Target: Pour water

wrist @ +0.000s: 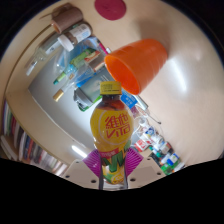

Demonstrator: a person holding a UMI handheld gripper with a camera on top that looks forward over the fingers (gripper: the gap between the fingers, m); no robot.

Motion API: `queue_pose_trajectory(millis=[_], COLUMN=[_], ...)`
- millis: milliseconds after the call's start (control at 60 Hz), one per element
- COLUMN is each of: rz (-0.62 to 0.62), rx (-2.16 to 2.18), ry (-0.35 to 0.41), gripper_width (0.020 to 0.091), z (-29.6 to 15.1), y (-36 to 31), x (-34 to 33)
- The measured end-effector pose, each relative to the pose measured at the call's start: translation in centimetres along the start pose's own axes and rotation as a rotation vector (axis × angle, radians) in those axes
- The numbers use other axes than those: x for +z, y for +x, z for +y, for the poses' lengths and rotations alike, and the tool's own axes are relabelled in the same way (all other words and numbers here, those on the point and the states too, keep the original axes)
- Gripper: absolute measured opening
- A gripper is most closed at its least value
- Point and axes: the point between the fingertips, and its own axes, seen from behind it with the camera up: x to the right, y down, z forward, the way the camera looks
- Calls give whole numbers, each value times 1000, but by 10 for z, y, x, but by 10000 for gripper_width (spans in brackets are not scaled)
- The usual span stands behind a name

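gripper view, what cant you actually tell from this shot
- Fingers: in the gripper view, hidden in the dark lower part; only pink pads show beside the bottle, so the grip cannot be judged.
- Bottle base: cut off by the same dark area.
- Orange cup: tilted mouth toward the camera, its support out of sight; contents unclear.
- Bottle label text: too small to read.
- Shelf clutter behind: too small to identify.

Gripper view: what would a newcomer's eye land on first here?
A yellow juice bottle with an orange cap stands upright between the fingers, whose pink pads press its lower part. Just above and beyond it, an orange plastic cup lies tipped, its open mouth toward the bottle. A tilted, cluttered room fills the background.
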Motion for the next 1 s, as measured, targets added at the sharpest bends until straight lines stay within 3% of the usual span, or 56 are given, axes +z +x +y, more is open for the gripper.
queue_pose_trajectory(millis=[150,233,300,383,433,533,650,733,883,950,1000], rz=[92,101,67,46,40,153,295,399,502,582,523], rx=[-523,-976,-1366,-1733,-1903,-2104,-2135,-2157,-2151,-2157,-2158], ry=[25,60,151,328,422,562,562,523,464,474,520], gripper_width=[276,278,277,277,282,322,340,354,371,387,391], z=[-7,3,-11,-23,-52,-113,-191,-231,-272,-293,-293], y=[5,-34,-84,-154,-183,-202,-166,-133,-83,-69,-73], x=[-17,-25,-40,-57,-70,-92,-100,-99,-96,-105,-104])
